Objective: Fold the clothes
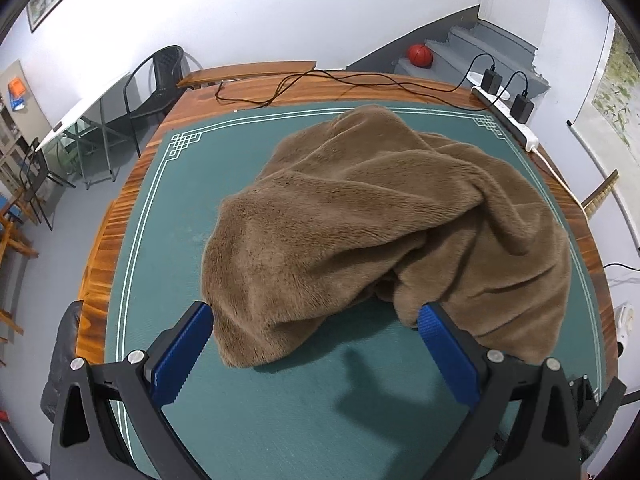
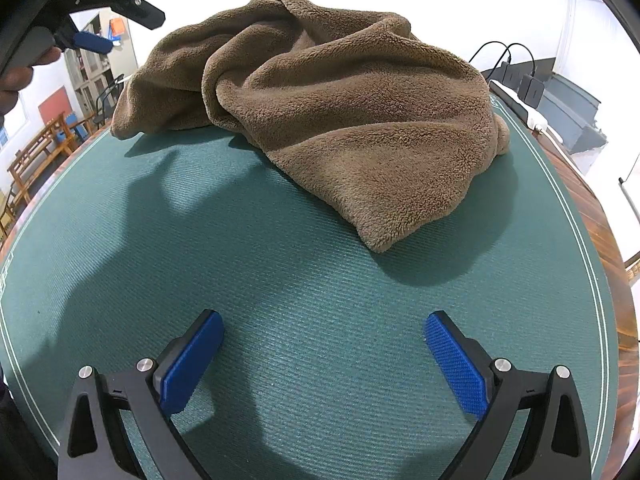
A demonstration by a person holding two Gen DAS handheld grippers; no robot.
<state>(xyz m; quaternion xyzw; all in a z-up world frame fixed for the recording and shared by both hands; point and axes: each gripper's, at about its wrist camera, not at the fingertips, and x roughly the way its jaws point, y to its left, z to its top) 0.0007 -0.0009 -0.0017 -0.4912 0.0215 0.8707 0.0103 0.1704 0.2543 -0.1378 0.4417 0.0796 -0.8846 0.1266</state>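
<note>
1. Right, a brown fleece garment (image 1: 360,216) lies crumpled in a heap on the green mat (image 1: 168,216) of the surface, no clear long axis.
2. Left gripper (image 1: 314,318) spread wide, tips at its near edge.
3. Right gripper (image 2: 324,324) released, empty, near it.

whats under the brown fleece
The brown fleece lies crumpled on the green mat, which covers the wooden table. Whether anything sits beneath its folds cannot be seen.
</note>
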